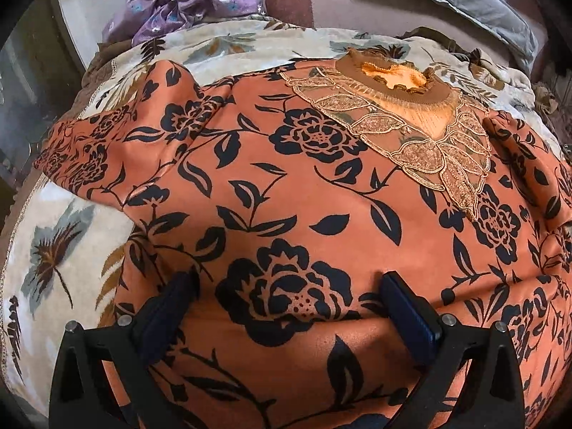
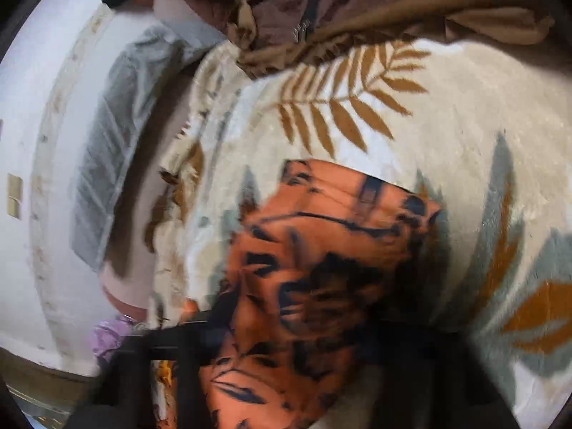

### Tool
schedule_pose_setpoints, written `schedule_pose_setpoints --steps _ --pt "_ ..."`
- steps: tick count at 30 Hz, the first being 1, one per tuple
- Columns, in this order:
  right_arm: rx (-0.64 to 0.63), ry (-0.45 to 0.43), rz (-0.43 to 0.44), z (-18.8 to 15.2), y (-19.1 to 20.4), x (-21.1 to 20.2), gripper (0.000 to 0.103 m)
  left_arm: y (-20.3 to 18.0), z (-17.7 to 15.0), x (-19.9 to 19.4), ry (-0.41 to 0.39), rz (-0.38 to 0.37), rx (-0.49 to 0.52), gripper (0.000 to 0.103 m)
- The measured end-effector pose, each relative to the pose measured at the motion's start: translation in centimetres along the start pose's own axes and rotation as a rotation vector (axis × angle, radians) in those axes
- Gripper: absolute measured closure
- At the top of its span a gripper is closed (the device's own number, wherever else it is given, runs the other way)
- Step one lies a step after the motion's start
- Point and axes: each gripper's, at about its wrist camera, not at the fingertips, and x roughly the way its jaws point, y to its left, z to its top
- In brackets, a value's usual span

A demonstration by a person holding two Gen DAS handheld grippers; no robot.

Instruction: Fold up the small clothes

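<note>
**Take a firm hold at both ends before turning the cloth over**

An orange top [image 1: 286, 186] with a black flower print lies spread on a leaf-patterned blanket [image 1: 53, 250], its lace neckline [image 1: 404, 136] at the far end from the left wrist camera. The left tongs [image 1: 289, 307] are spread wide, one finger on either side of a large printed rose near the hem; the cloth lies between them but nothing is pinched yet. In the right wrist view the picture is blurred: the right tongs [image 2: 286, 339] look pressed nearly together, with a bunch of the orange cloth, probably a sleeve or side edge, right at them. It looks like a pinch on the top, though the fingertips themselves are hard to make out.

The step appears to be the first fold. To do it well, the left tongs should close on the hem edge itself rather than on a ridge of cloth pushed up from the middle, taking both layers. The satin-like cloth looks slippery, so grip deep. Both sides should lift evenly, so the fold line runs straight and the blanket beneath is not caught.

A purple garment [image 1: 186, 7] waits nearby.
</note>
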Motion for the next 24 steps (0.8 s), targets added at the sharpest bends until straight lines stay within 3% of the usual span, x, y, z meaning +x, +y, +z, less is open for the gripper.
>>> schedule_pose_setpoints --steps 3,6,9,12,14,17,18,20,24 --pt "0.001 -0.039 0.066 -0.1 0.5 -1.4 0.088 0.1 -0.1 -0.2 -0.015 0.010 0.003 0.000" --pt "-0.127 -0.042 0.196 -1.6 4.9 -3.1 0.088 0.5 0.1 -1.5 -0.065 0.065 0.026 0.000" --pt "-0.245 0.017 0.368 -5.1 10.5 -3.8 0.088 1.4 0.2 -3.9 -0.140 0.122 0.023 0.000" --pt "-0.395 0.112 0.526 -10.6 16.7 -3.8 0.088 3.4 0.2 -7.2 -0.225 0.193 -0.008 0.000" --pt "-0.485 0.236 0.626 -15.8 20.4 -2.8 0.088 5.3 -0.5 -9.3 -0.261 0.240 -0.044 0.000" --pt "-0.538 0.406 0.683 -22.7 23.4 -0.7 0.082 8.0 -1.8 -11.2 -0.273 0.274 -0.098 0.000" --pt "-0.560 0.468 0.684 -25.1 24.1 0.0 0.074 8.9 -2.3 -11.7 -0.269 0.284 -0.116 0.000" --pt "-0.571 0.559 0.684 -28.1 24.7 0.9 0.002 10.4 -3.1 -12.5 -0.258 0.305 -0.141 0.000" --pt "-0.508 0.537 0.739 -28.1 23.4 0.3 0.000 11.3 -3.7 -13.1 -0.237 0.302 -0.153 0.000"
